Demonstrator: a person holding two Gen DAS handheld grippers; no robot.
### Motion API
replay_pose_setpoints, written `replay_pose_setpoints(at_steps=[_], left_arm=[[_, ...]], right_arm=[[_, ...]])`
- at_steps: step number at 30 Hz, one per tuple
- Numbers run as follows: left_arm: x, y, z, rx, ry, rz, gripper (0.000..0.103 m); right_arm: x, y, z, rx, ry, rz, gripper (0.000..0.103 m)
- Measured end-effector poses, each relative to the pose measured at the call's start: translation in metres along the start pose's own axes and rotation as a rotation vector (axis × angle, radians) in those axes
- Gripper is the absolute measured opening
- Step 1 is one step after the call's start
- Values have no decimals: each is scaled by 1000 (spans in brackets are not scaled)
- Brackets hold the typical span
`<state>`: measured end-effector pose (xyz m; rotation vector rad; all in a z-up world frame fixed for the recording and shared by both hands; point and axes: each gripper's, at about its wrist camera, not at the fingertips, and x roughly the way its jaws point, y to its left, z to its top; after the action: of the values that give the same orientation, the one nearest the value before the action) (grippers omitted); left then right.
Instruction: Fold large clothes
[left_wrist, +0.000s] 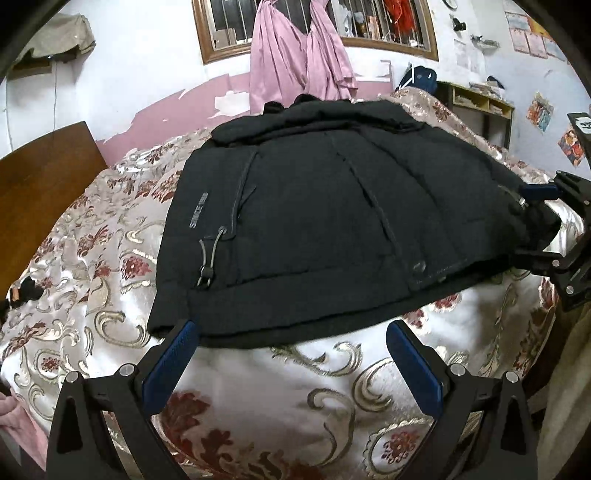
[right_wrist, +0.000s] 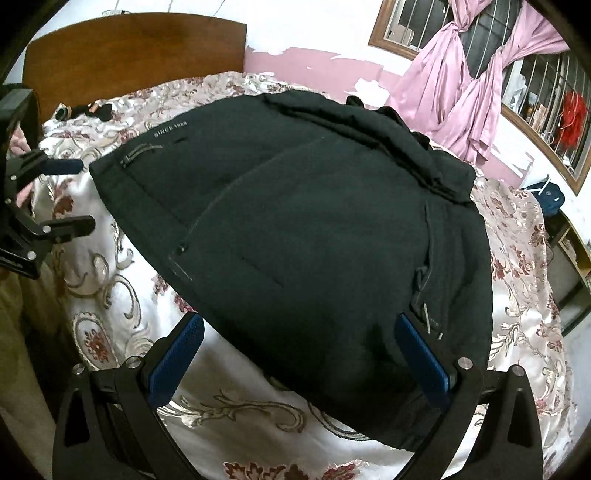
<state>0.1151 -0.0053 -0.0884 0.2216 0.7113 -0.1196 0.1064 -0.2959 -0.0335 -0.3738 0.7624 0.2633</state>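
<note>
A black padded jacket (left_wrist: 314, 229) lies folded on the floral bedspread (left_wrist: 277, 387), grey "SINCE" lettering and a drawcord toggle near its left edge. My left gripper (left_wrist: 293, 326) is open at the near hem, its blue pads (left_wrist: 184, 343) just off the cloth. In the right wrist view the jacket (right_wrist: 314, 229) fills the middle. My right gripper (right_wrist: 300, 325) is open and wide, with the jacket's near corner lying between its fingers. From the left wrist view the right gripper (left_wrist: 535, 223) straddles the jacket's right edge. The left gripper (right_wrist: 75, 195) stands open, a little clear of the hem.
A wooden headboard (right_wrist: 129, 62) stands at the bed's end. Pink curtains (left_wrist: 295, 51) hang at a barred window behind the bed. Small dark items (right_wrist: 92, 109) lie on the bedspread (right_wrist: 110, 288) near the headboard. A shelf unit (left_wrist: 480, 103) stands beyond the far corner.
</note>
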Motion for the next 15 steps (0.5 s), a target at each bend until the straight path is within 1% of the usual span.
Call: replay_pose_setpoints(at_steps=[3, 5, 7, 12, 15], left_arm=[[2, 5, -5, -24, 38, 5, 103], [1, 9, -6, -40, 44, 4, 103], [0, 14, -8, -57, 56, 21, 103], [6, 30, -13, -136, 97, 34, 103], [11, 34, -17, -145, 114, 45, 103]], right_arm=[[3, 5, -6, -21, 8, -8, 101], [5, 7, -9, -36, 20, -9, 101], [8, 11, -13, -55, 35, -16, 101], [10, 19, -19, -83, 54, -39, 101], [14, 22, -20, -103, 73, -48, 101]])
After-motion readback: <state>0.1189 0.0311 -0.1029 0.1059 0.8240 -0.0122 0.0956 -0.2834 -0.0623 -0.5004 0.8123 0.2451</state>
